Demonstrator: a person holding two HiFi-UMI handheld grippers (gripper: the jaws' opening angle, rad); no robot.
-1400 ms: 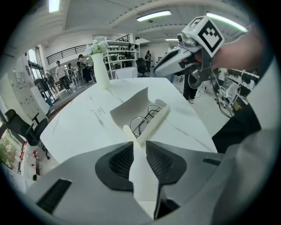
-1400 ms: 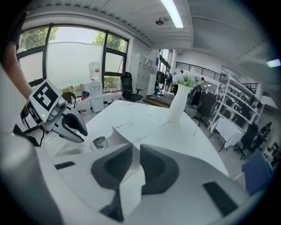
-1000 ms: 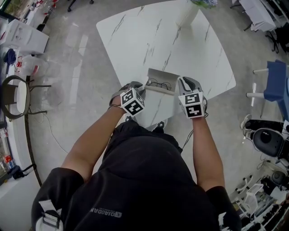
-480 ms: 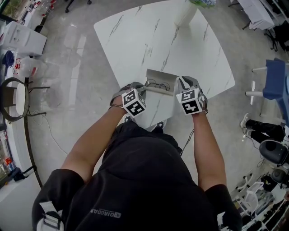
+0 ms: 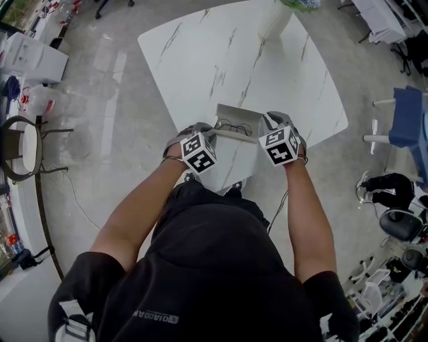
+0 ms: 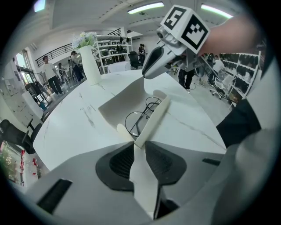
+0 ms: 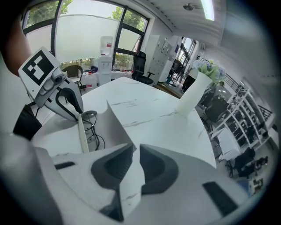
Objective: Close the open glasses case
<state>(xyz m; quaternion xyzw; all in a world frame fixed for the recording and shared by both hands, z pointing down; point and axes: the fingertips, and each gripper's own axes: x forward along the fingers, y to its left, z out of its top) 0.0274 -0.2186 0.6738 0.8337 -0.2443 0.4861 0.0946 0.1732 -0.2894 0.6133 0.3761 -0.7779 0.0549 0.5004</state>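
Starting at the left, we see the left gripper with its fingers pressed together on a thin white strip, the near front wall of the case. That strip runs straight away from these fingers toward the other gripper, so the case's long axis lies across us, left to right, between the two tools.

The case sits open on the desk, close to its near edge. The glasses lie inside, between the front wall and the lid. The lid stands up on the far side of them.

At the right, the right gripper has its fingers shut on the right end of that raised lid, as its own view shows. The left gripper is visible there at the far end of the case.

Each gripper is at one end, so neither is nearer; what matters, we think, is that the lid stands beyond the glasses and must swing toward us and down onto the front wall. We judge that the right gripper would carry that swing while the left one steadies the base.

By our count: one case, one pair of glasses, two grippers, and one vase well apart at the far edge of the desk.
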